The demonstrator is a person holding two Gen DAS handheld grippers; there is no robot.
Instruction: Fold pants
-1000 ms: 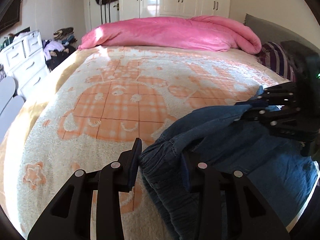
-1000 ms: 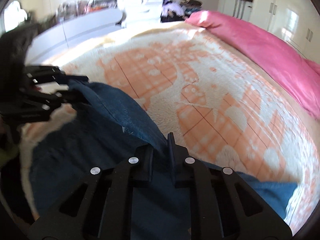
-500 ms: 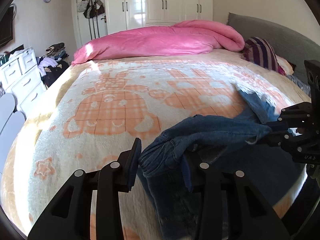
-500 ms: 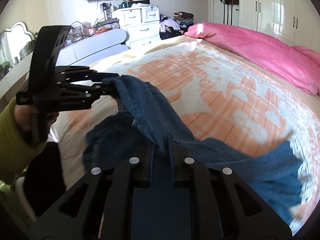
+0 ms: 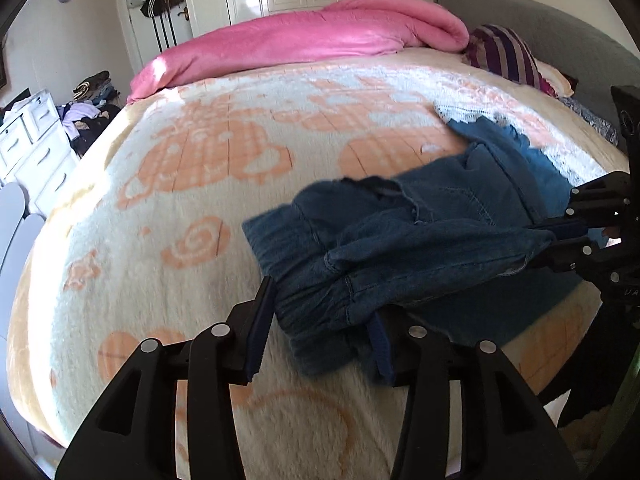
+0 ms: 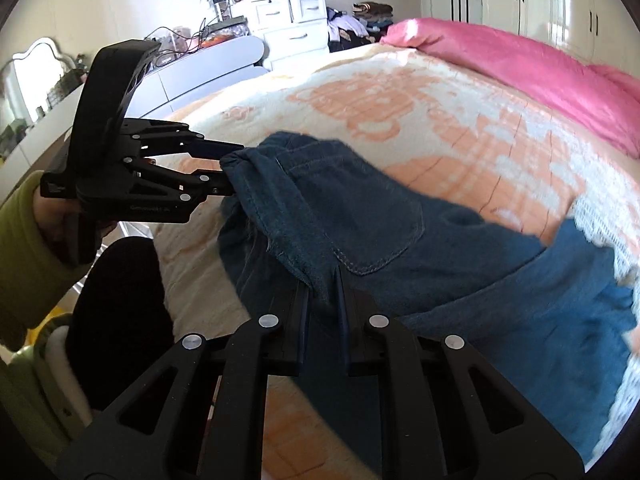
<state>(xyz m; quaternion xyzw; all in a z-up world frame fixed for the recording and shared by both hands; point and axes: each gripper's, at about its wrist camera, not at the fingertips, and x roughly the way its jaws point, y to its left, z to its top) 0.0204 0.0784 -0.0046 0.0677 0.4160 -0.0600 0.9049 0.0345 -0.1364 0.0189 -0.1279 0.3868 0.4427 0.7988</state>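
Observation:
Blue denim pants (image 5: 432,236) hang between my two grippers above the near edge of the bed, their legs trailing onto the blanket toward a lace hem (image 6: 592,220). My left gripper (image 5: 320,332) is shut on the bunched waistband at one end; it also shows in the right wrist view (image 6: 230,176). My right gripper (image 6: 322,300) is shut on the waistband's other end, by a back pocket (image 6: 376,236); it also shows in the left wrist view (image 5: 560,240).
The bed carries a cream and orange blanket (image 5: 200,208), a pink duvet (image 5: 304,44) at the far side and a striped pillow (image 5: 504,56). White drawers (image 6: 288,24) and clutter stand beyond the bed. A grey headboard (image 5: 540,28) is on the right.
Both grippers have lifted the waistband and drawn it taut over the bed. The pants have spread out, and the legs and lace hem now lie out on the blanket.

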